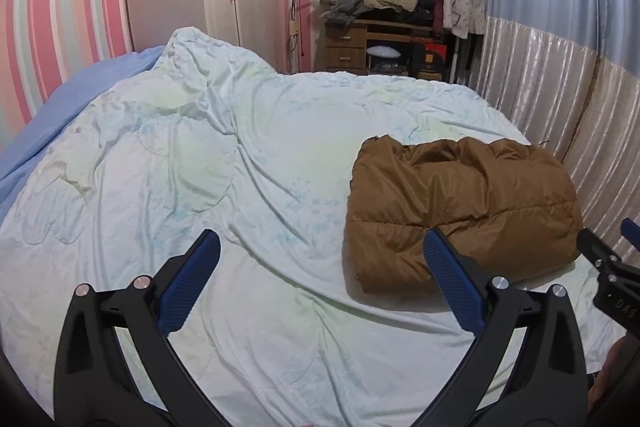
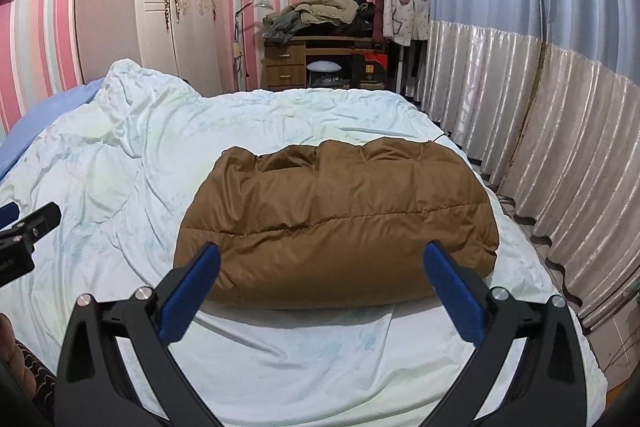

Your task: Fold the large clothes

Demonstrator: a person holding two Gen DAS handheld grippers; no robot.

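Note:
A brown puffer jacket (image 1: pixel 464 211) lies folded into a thick bundle on the pale quilt (image 1: pixel 200 167) at the bed's right side. In the right wrist view the same jacket (image 2: pixel 340 219) sits straight ahead. My left gripper (image 1: pixel 322 247) hovers open over the quilt, to the left of the jacket and apart from it. My right gripper (image 2: pixel 322 259) is open too, its blue pads spread at the jacket's near edge with nothing held. The right gripper's tip (image 1: pixel 612 267) shows at the left view's right edge.
A wooden desk (image 2: pixel 296 63) piled with clothes stands beyond the bed's far end. Coats hang on a rack (image 2: pixel 404 7) beside it. Curtains (image 2: pixel 540 107) run close along the bed's right side. A wardrobe (image 2: pixel 176 7) stands at the left. A bunched quilt ridge (image 1: pixel 208 67) rises at the far left.

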